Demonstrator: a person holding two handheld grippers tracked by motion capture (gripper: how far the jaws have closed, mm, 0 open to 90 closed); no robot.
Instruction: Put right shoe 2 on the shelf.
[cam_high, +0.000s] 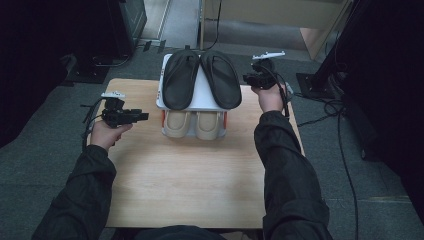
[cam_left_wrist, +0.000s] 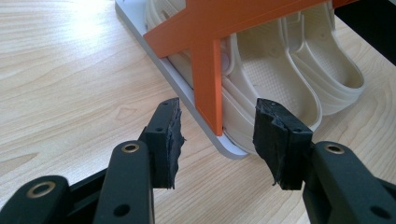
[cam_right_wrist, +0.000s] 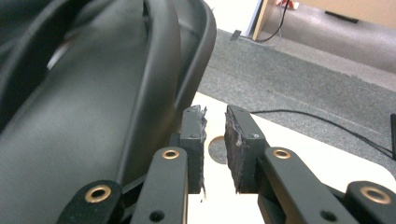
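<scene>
A white two-tier shoe rack with orange side braces (cam_high: 194, 102) stands at the far middle of the light wooden table (cam_high: 200, 170). A pair of black rubber slippers (cam_high: 201, 77) lies side by side on its top shelf, and a pair of beige rubber slippers (cam_high: 195, 124) sits on the shelf below. The left gripper (cam_high: 142, 116) is left of the rack, the right gripper (cam_high: 248, 78) at its right.

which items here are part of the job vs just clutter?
In play:
- black sandals, top shelf, beside the right gripper
- beige shoes, lower shelf, ahead of the left gripper
- white shoe rack with orange struts

Lying about:
- floor cables
- wooden cabinet behind the table
</scene>
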